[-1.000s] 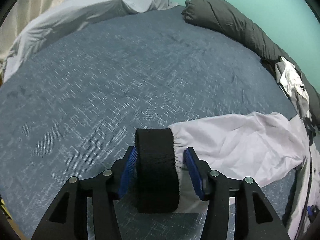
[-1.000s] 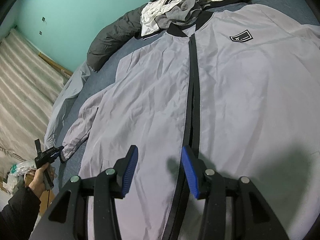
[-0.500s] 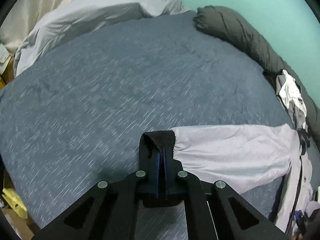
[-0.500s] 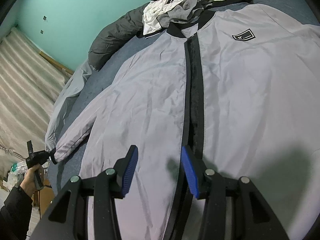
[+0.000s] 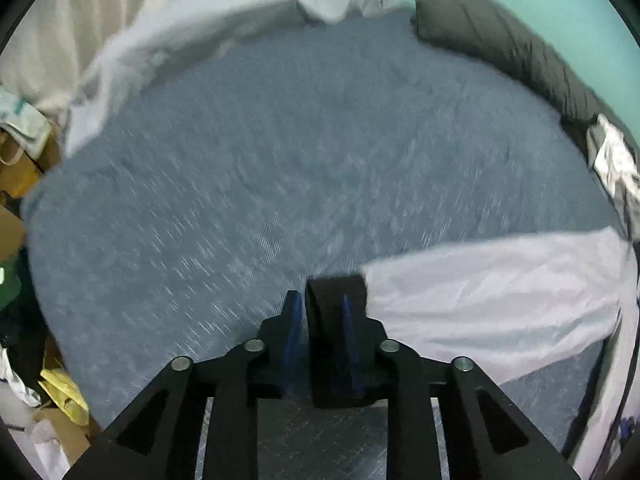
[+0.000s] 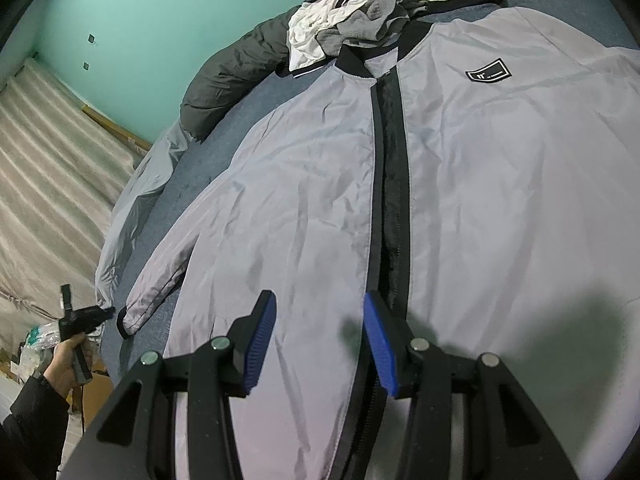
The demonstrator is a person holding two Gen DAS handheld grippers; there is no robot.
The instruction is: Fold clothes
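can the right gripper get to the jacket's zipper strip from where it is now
Probably yes. The right gripper hangs open just above the grey jacket, and the black zipper strip runs right beside its right finger with nothing lying over it there.

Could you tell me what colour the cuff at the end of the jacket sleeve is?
Black cuff, seen best in the left wrist view.
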